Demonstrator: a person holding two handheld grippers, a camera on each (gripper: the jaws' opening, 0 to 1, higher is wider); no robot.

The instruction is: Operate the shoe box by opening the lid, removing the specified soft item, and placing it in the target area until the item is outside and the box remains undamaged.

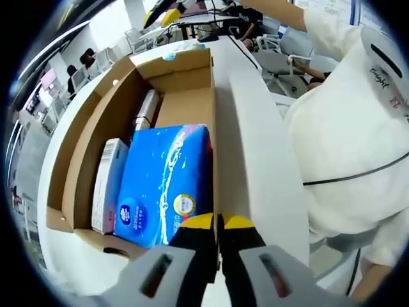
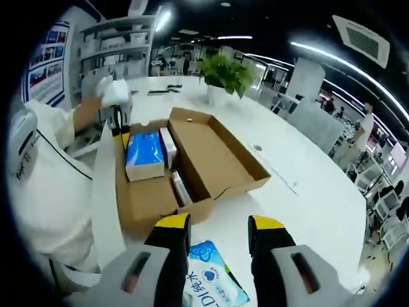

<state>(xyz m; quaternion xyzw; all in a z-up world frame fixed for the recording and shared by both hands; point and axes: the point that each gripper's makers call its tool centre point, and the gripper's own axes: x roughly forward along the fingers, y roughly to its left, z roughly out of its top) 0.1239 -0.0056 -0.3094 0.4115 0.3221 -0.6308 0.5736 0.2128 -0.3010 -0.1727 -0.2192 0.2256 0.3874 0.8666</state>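
- Left gripper (image 1: 218, 224): fingers pressed together on the box (image 1: 185, 83) wall edge, seemingly steadying it.
- Right gripper (image 2: 217, 230): fingers spread, a blue-white soft pack (image 2: 214, 278) between them; grip unclear, it is already outside on the table (image 2: 307, 192).
- Box lid (image 2: 214, 157) lies open; inside sit a blue tissue pack (image 1: 163, 182), a white carton (image 1: 107, 182) and a silver tube (image 1: 147, 109).

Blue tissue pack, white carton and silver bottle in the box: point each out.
Blue tissue pack (image 1: 165, 182): left gripper view, middle of its top face.
White carton (image 1: 107, 184): left gripper view, its top face.
Silver bottle (image 1: 147, 110): left gripper view, its body.
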